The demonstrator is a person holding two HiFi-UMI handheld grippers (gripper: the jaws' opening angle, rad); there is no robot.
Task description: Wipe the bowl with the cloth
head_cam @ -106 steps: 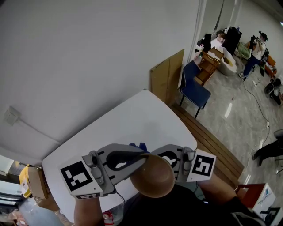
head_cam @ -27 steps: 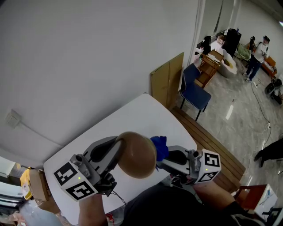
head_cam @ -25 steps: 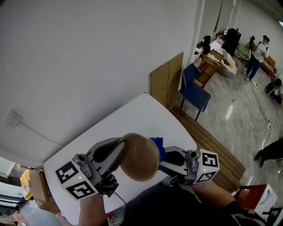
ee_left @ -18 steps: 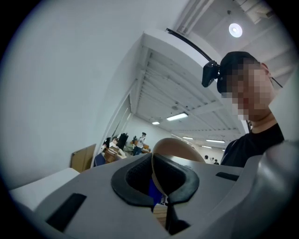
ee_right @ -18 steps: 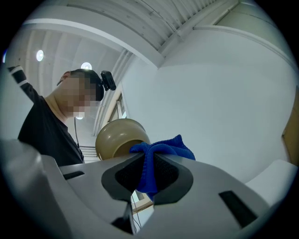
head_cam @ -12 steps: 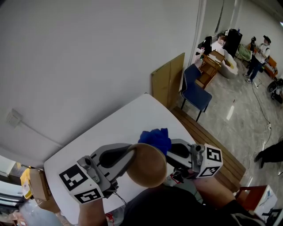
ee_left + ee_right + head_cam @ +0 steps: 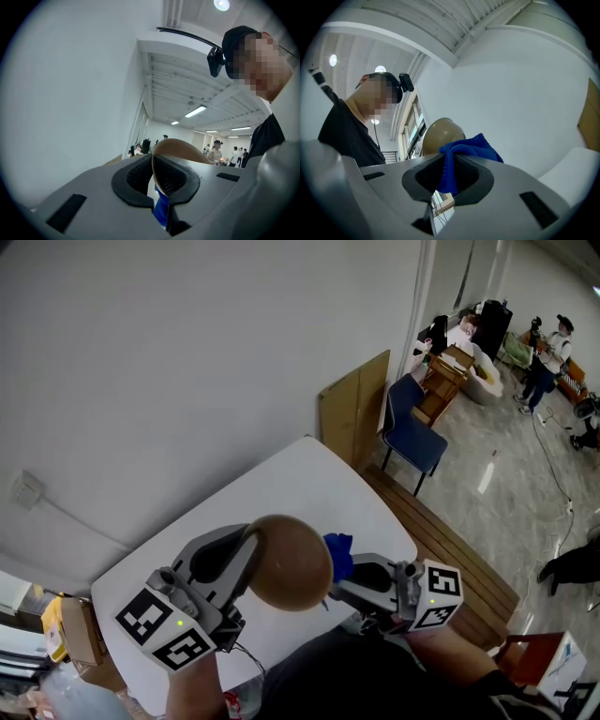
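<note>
White table sat below. My L gripper pinched the brown bowl rim; R gripper squeezed the blue cloth beside it.

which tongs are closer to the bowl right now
Left. The left tongs are shut on the rim of the bowl, holding it up. The right tongs, shut on the cloth, sit just beside the bowl's right side in the head view.

Head view: from above, facing steeply down at the white bench, with bowl and cloth close at 6 o'clock. Left and right gripper views: low behind own jaws, very near, tilted toward wall and ceiling. Shared by all three: bowl, cloth.
</note>
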